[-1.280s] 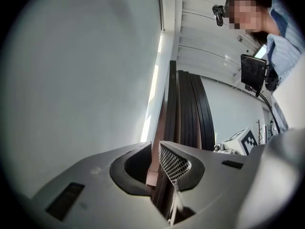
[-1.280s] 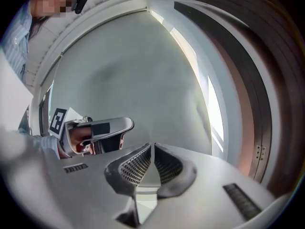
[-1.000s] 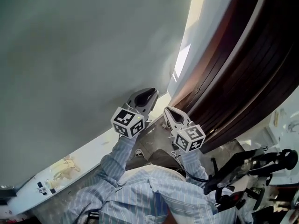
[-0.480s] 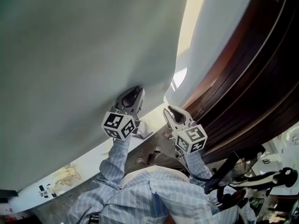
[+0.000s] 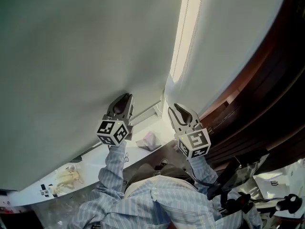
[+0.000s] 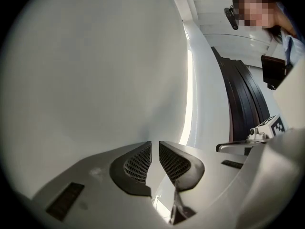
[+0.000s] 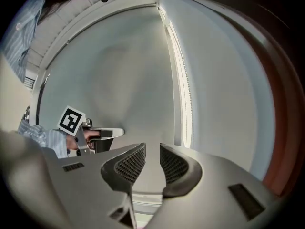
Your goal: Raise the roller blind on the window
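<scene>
The pale grey roller blind point(image 5: 86, 46) fills the left of the head view, with its lower edge slanting just above the grippers. Along its right side a bead chain point(image 5: 190, 18) hangs in a bright strip of window. My left gripper point(image 5: 123, 101) has its tips up against the blind's lower edge. Its pads point(image 6: 138, 163) stand a narrow slit apart, and I see nothing between them. My right gripper point(image 5: 178, 109) is below the bright strip and points up at it. Its jaws are opening and nothing is between its pads point(image 7: 128, 163). The chain point(image 7: 188, 99) is beyond its tips.
A white sill point(image 5: 57, 185) runs below the blind, with yellowish scraps point(image 5: 66, 175) on it and a pink object point(image 5: 150, 140) near the grippers. Dark brown wooden panelling point(image 5: 267, 80) closes off the right. Dark equipment point(image 5: 281, 204) sits low at the right.
The right jaws have parted from shut. The left gripper has shifted left along the blind's lower edge. More of the bright strip and chain shows, and window frame now appears under the blind.
</scene>
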`<state>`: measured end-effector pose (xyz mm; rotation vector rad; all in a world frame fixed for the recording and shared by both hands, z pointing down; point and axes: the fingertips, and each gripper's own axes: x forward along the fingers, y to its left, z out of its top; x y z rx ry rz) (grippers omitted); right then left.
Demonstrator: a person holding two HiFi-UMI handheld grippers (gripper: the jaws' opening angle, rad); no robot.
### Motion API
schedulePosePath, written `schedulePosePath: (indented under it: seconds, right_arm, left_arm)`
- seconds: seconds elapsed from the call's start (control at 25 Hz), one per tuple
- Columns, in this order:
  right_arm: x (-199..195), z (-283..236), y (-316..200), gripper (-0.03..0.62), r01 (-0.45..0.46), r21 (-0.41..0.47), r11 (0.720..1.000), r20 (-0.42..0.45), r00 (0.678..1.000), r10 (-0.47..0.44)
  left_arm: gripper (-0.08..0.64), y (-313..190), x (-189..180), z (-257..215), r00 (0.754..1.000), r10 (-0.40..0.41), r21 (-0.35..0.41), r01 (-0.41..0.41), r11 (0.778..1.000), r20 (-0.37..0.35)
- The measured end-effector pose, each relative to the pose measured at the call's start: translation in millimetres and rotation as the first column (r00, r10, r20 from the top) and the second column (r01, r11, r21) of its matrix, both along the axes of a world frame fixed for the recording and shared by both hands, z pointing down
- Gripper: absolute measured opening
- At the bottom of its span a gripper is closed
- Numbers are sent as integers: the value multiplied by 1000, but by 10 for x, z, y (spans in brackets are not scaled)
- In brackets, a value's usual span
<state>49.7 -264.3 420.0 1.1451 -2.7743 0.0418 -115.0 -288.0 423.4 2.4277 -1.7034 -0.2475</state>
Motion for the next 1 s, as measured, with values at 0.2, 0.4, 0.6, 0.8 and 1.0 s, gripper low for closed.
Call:
schedulePosePath:
  seconds: [0.2, 0.4, 0.6, 0.8, 1.0]
  right_arm:
    - [73, -274, -229, 77, -97, 67, 993, -3, 995, 98]
    - [203, -629, -308, 77, -234, 170, 957, -14, 971, 240]
    - [229, -839, -517, 77, -324, 197, 925, -4, 944, 331]
    - [-94, -1065, -792, 77, -294, 212, 932, 9, 954, 299]
    - [-356, -1249, -1091, 77, -256, 174, 951, 49, 967, 251]
  left_arm:
    - [51, -175, -188, 82, 1000, 5, -27, -5, 1000, 13]
    - [51, -263, -342, 70, 999, 38, -29, -38, 999, 4]
    - [51, -347, -436, 80, 996, 86, -36, -86, 996, 0]
    - [49, -325, -503, 125, 988, 150, -30, -149, 988, 27]
    - [49, -303, -463, 126, 980, 200, -25, -200, 979, -6]
